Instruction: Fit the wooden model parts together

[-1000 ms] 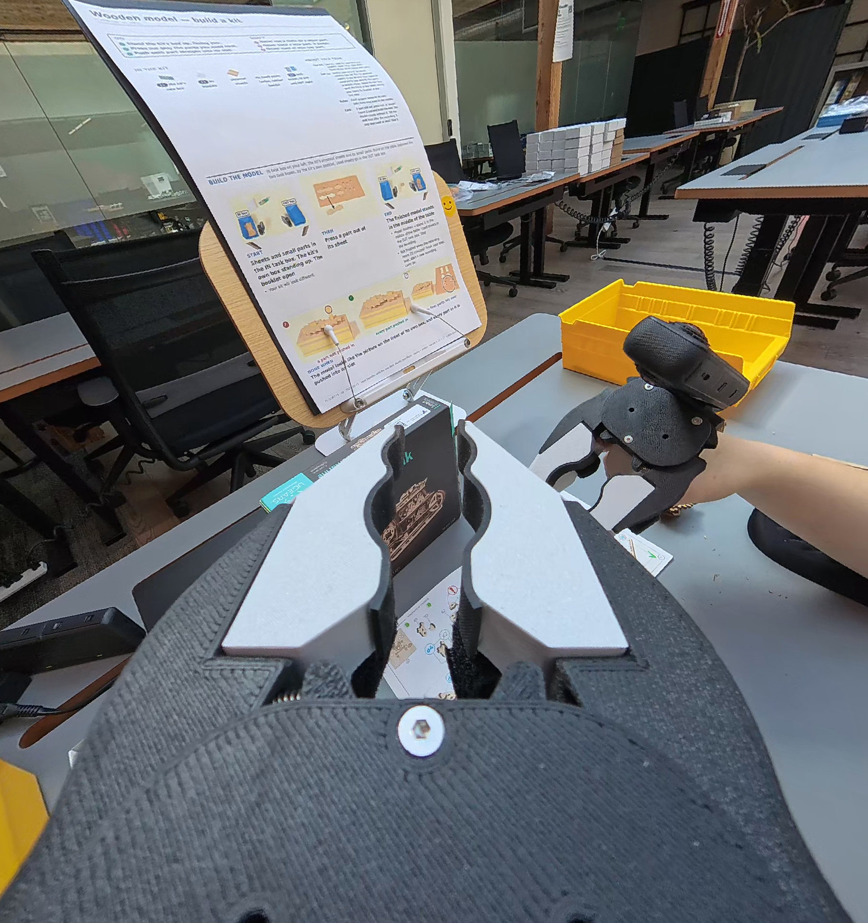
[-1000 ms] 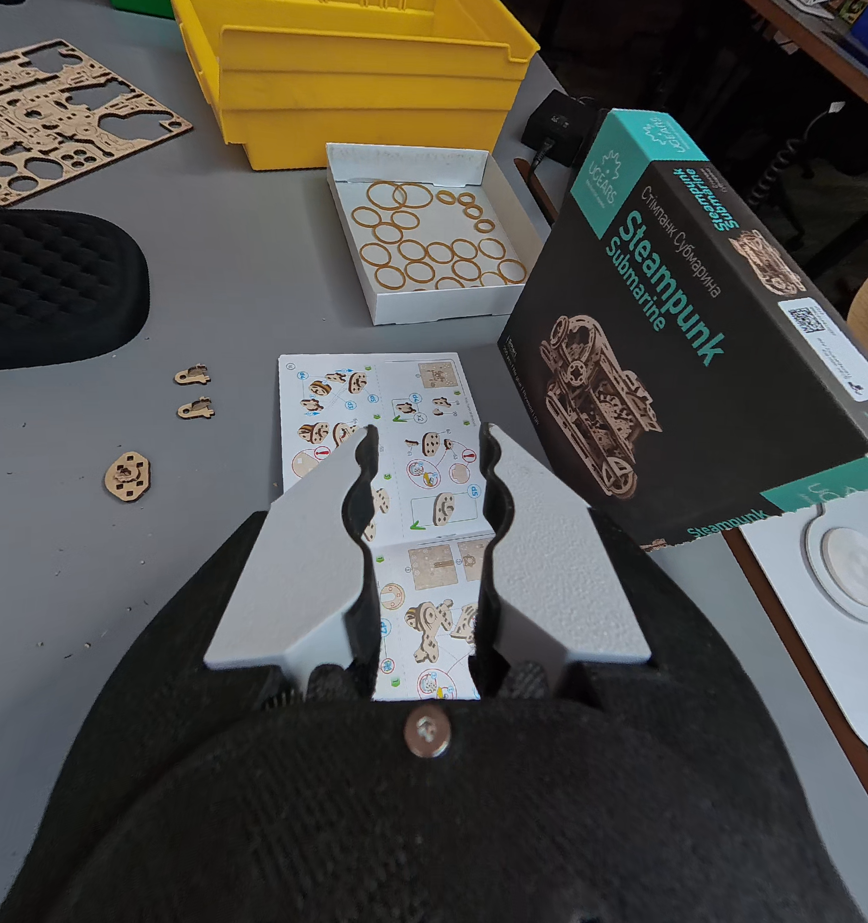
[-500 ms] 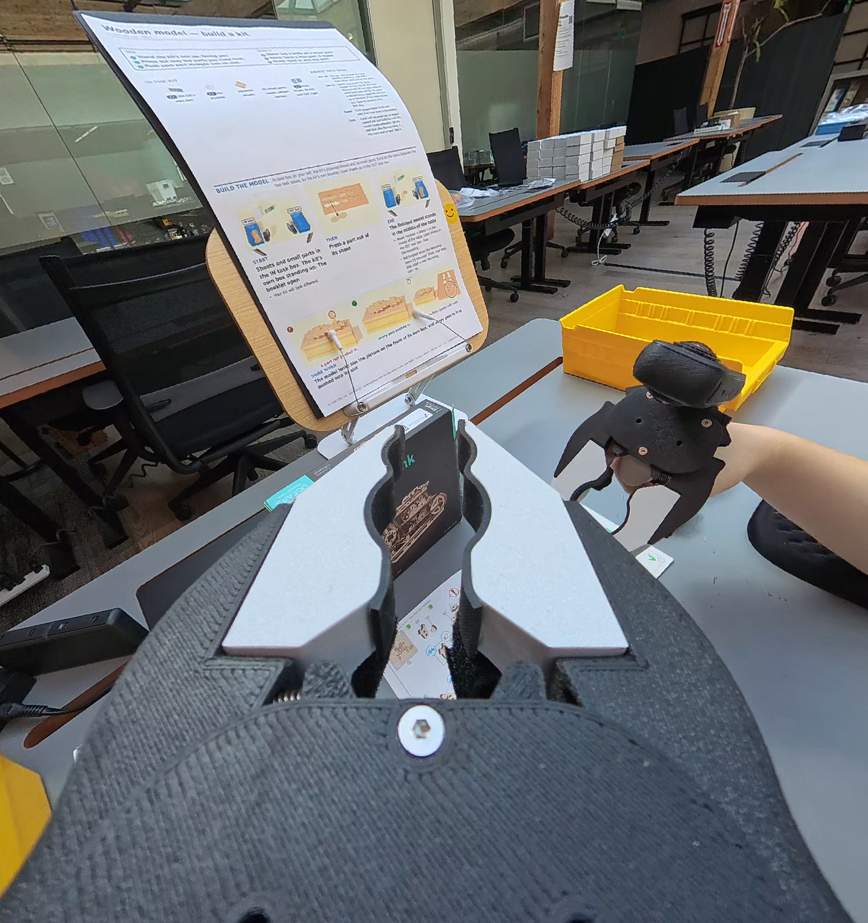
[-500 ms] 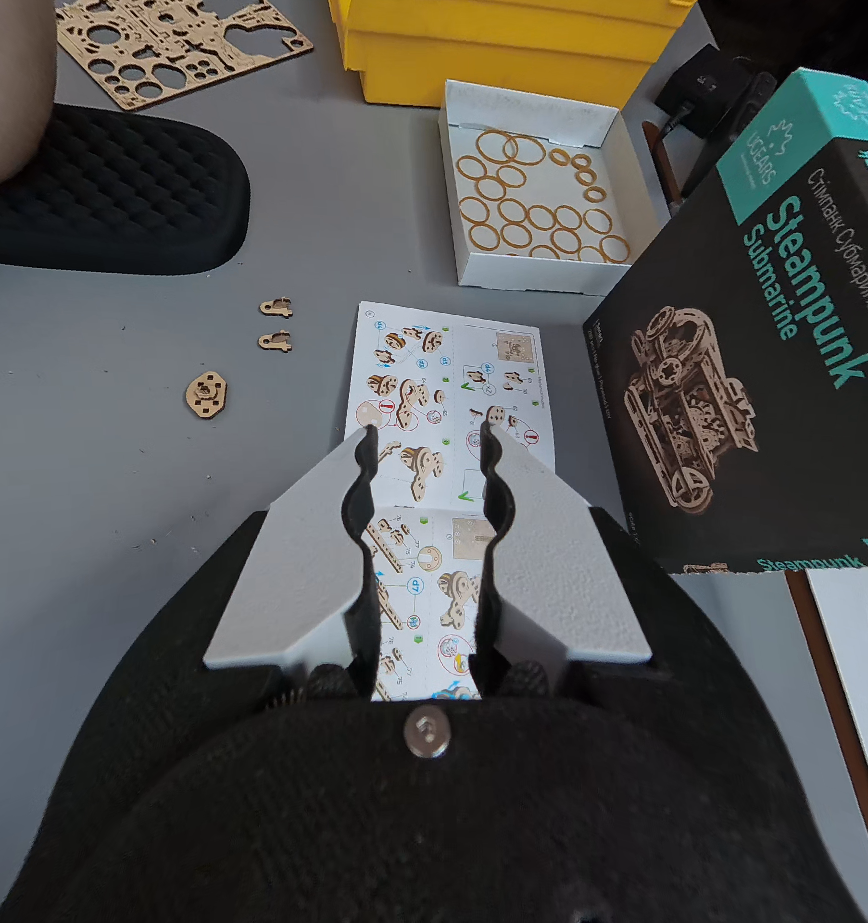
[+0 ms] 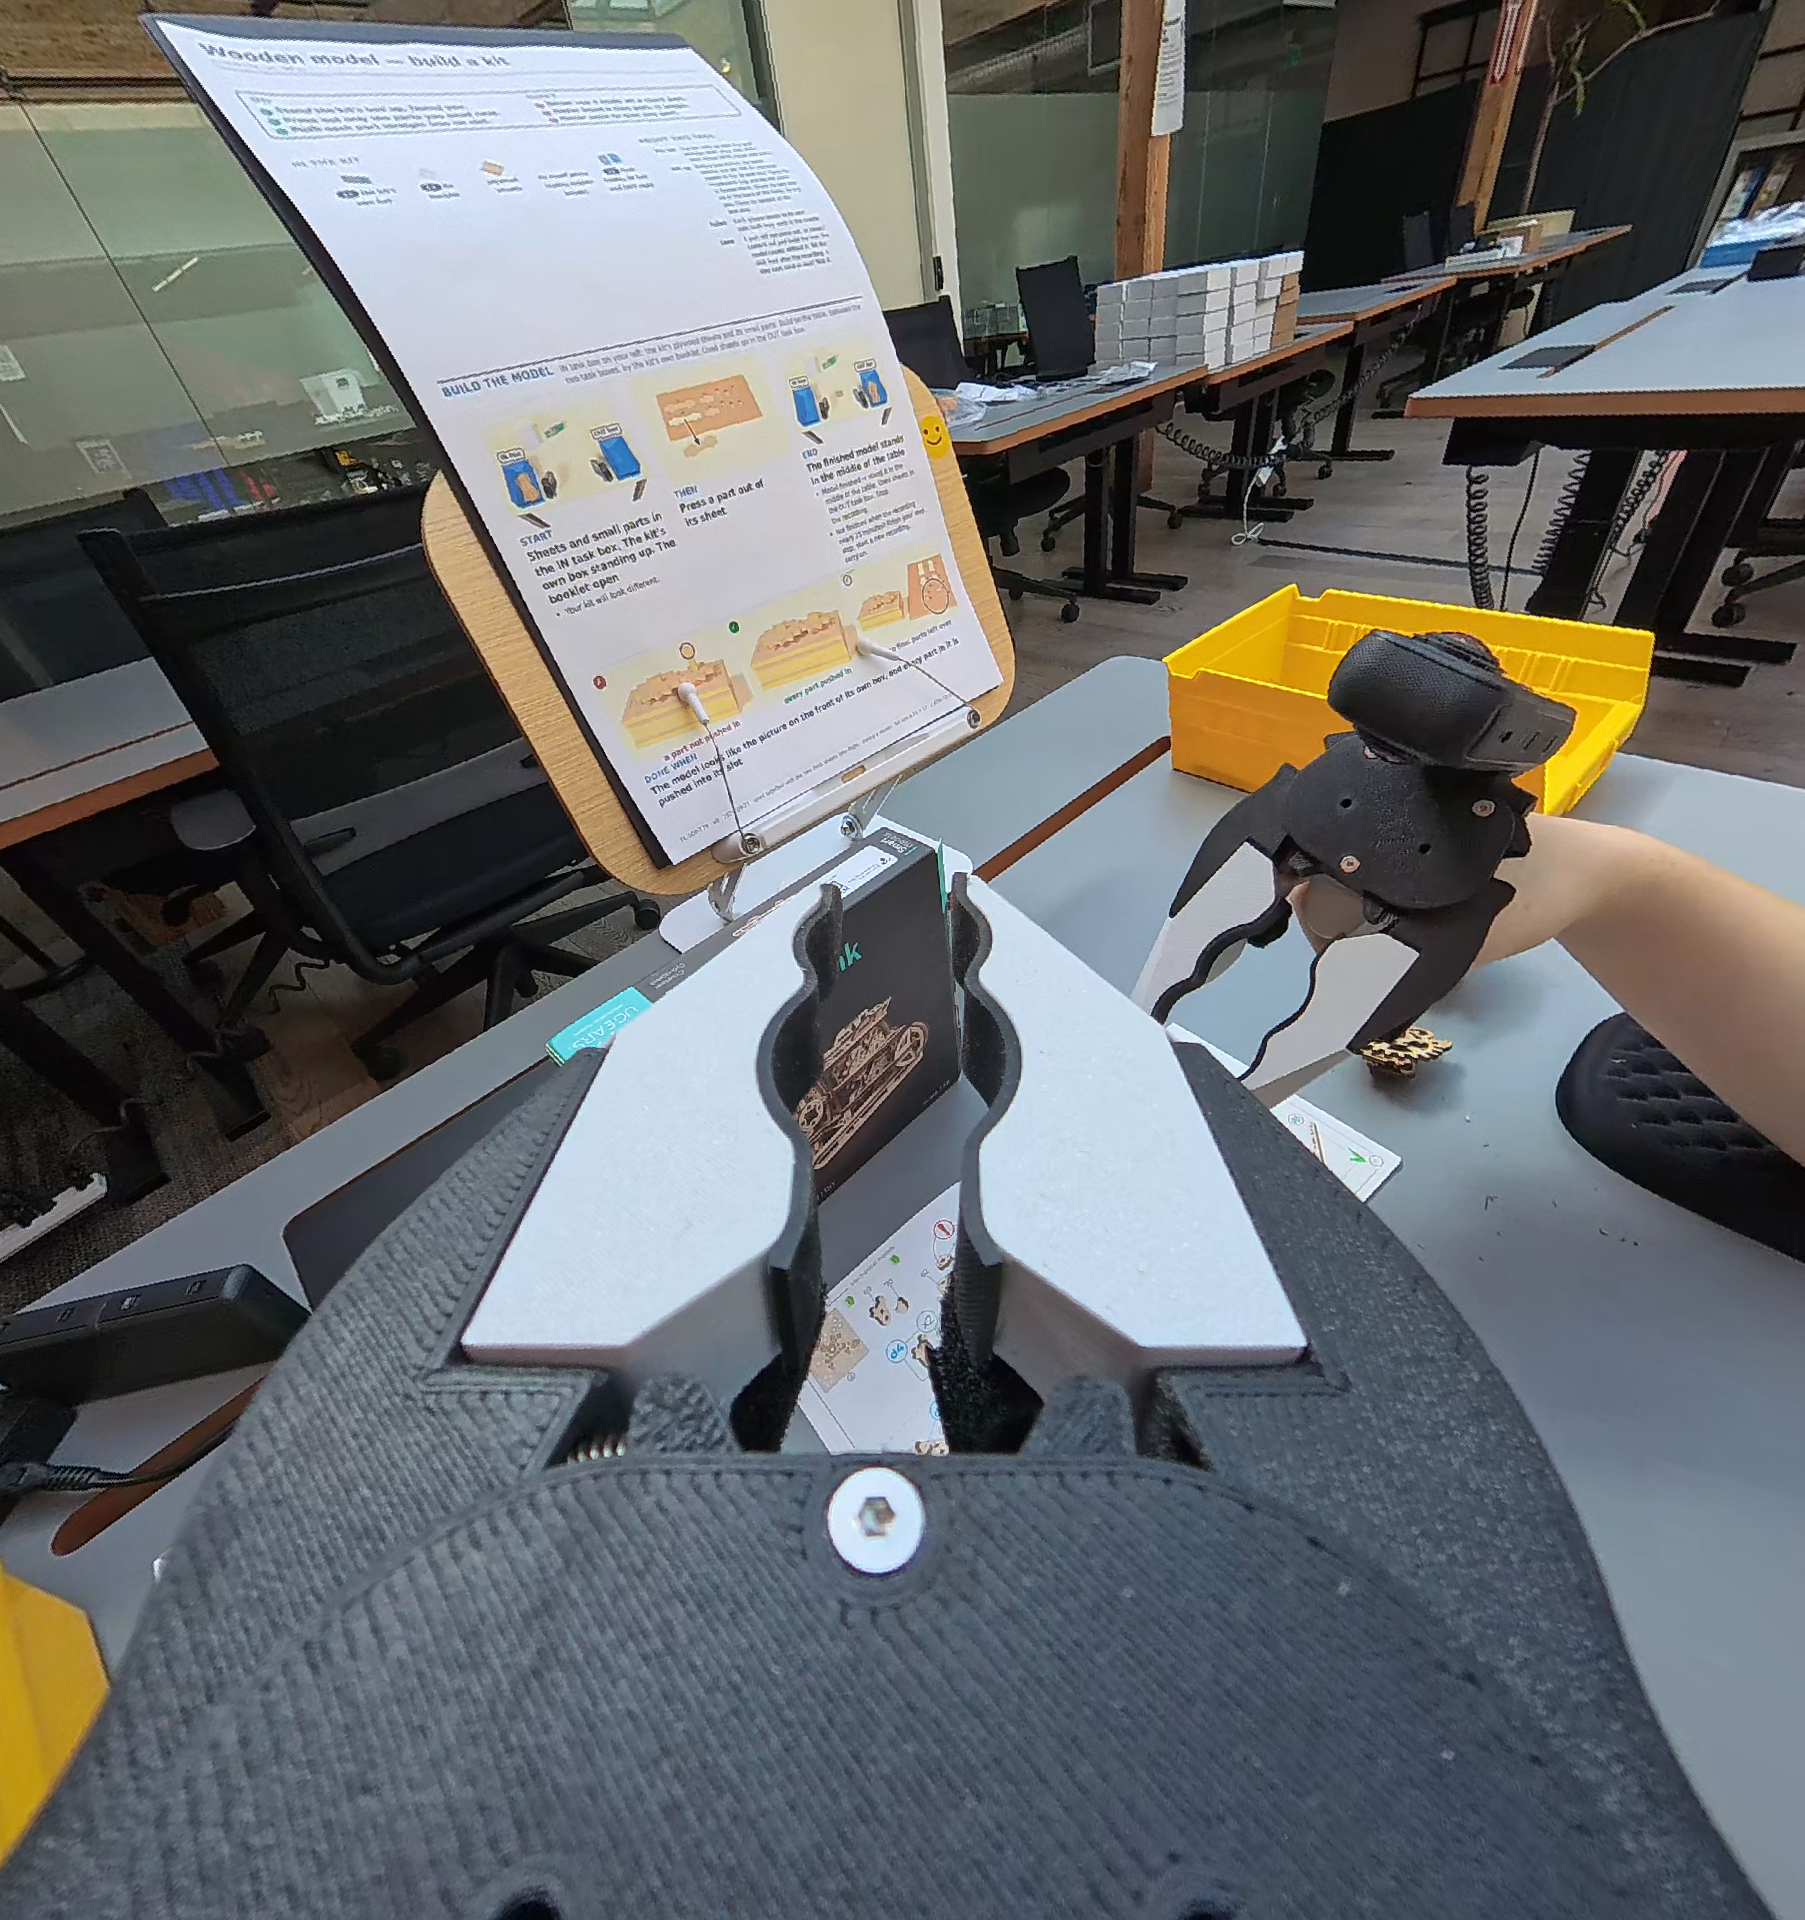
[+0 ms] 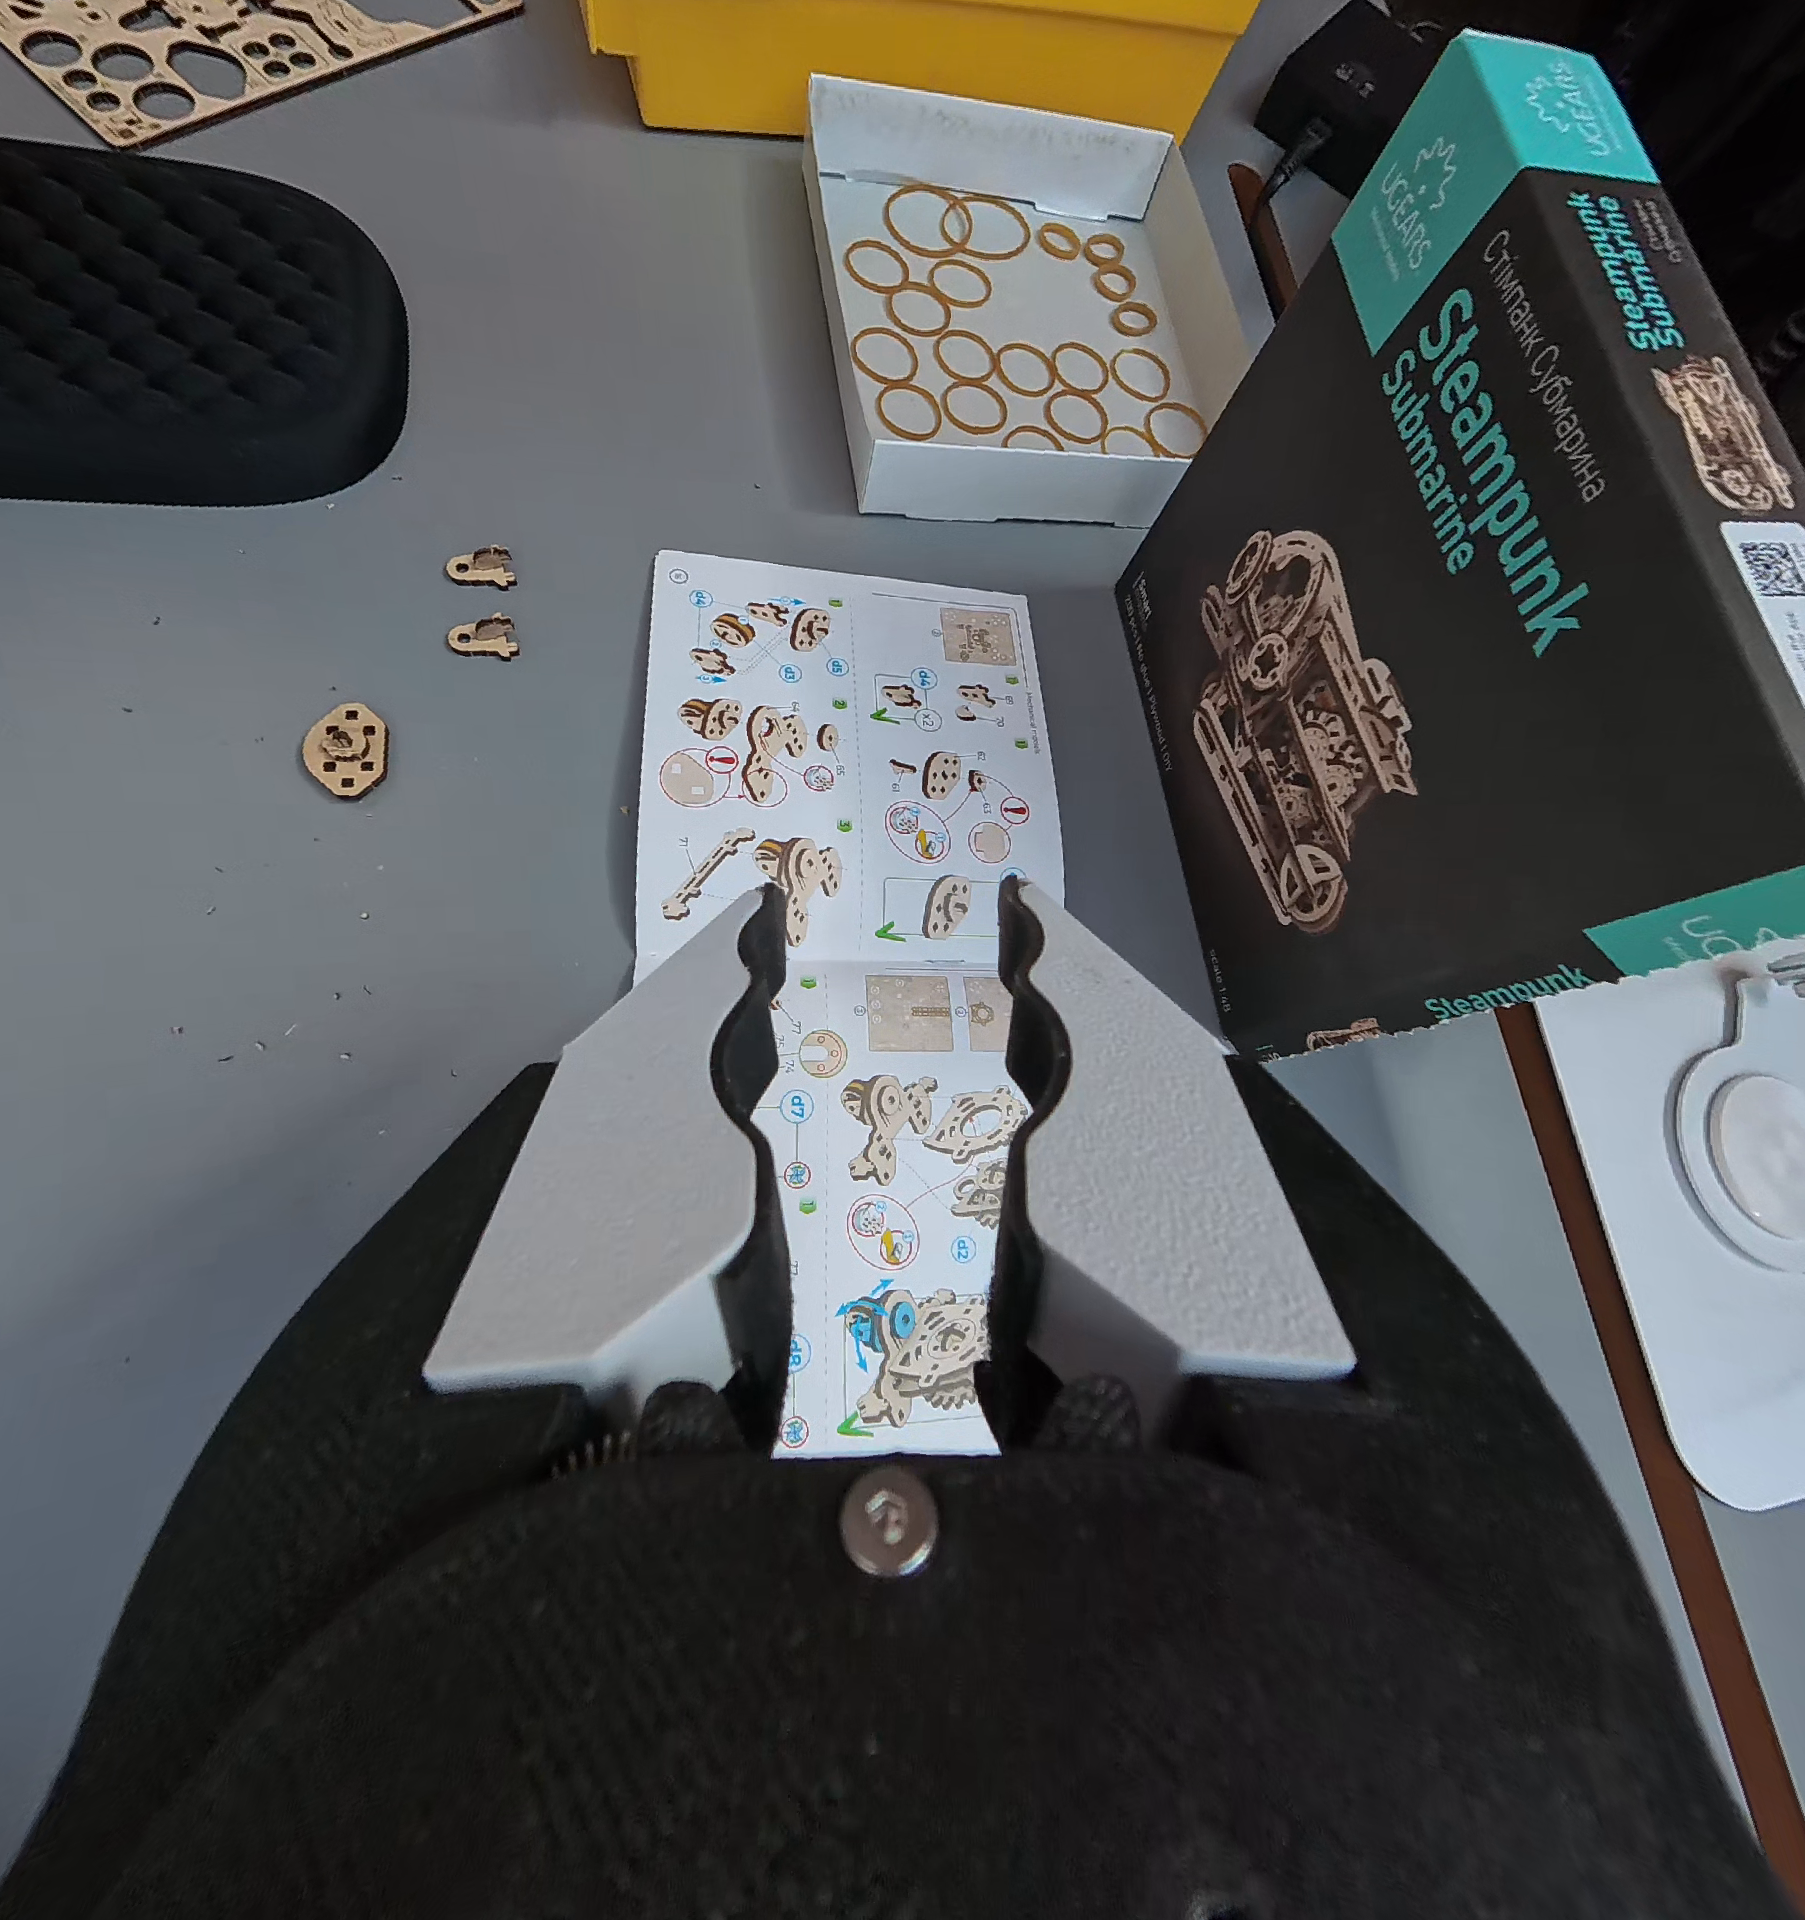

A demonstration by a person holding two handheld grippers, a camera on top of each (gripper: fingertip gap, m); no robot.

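Note:
In the right wrist view, my right gripper [image 6: 887, 894] is open and empty, hovering over the kit's open instruction booklet [image 6: 846, 748]. Left of the booklet, three small wooden parts lie loose on the grey table: two little hook-shaped pieces [image 6: 480, 568] [image 6: 482, 636] and a rounded plate [image 6: 347, 748]. A punched wooden sheet [image 6: 202, 52] lies at the far left. My left gripper [image 5: 887, 904] is open and empty, pointing at the standing dark kit box [image 5: 877, 1029]. The right gripper [image 5: 1210, 1044] also shows in the left wrist view, fingers pointing down, with a wooden part [image 5: 1407, 1049] behind it.
A white tray [image 6: 981, 488] of tan rings sits beyond the booklet, with a yellow bin [image 6: 919, 62] behind it. The kit box [image 6: 1449, 623] stands to the right. A black padded rest [image 6: 129, 332] lies at left. An instruction sheet on a wooden stand [image 5: 669, 468] rises behind the box. The gap from one gripper's tips to the other's is roughly 20 cm. Between my right fingertips and the rounded plate [image 6: 347, 748] there is roughly 20 cm.
My right gripper has drawn back along the booklet and tipped its fingers downward; the tray and box now sit farther up the view. The left gripper has barely moved.

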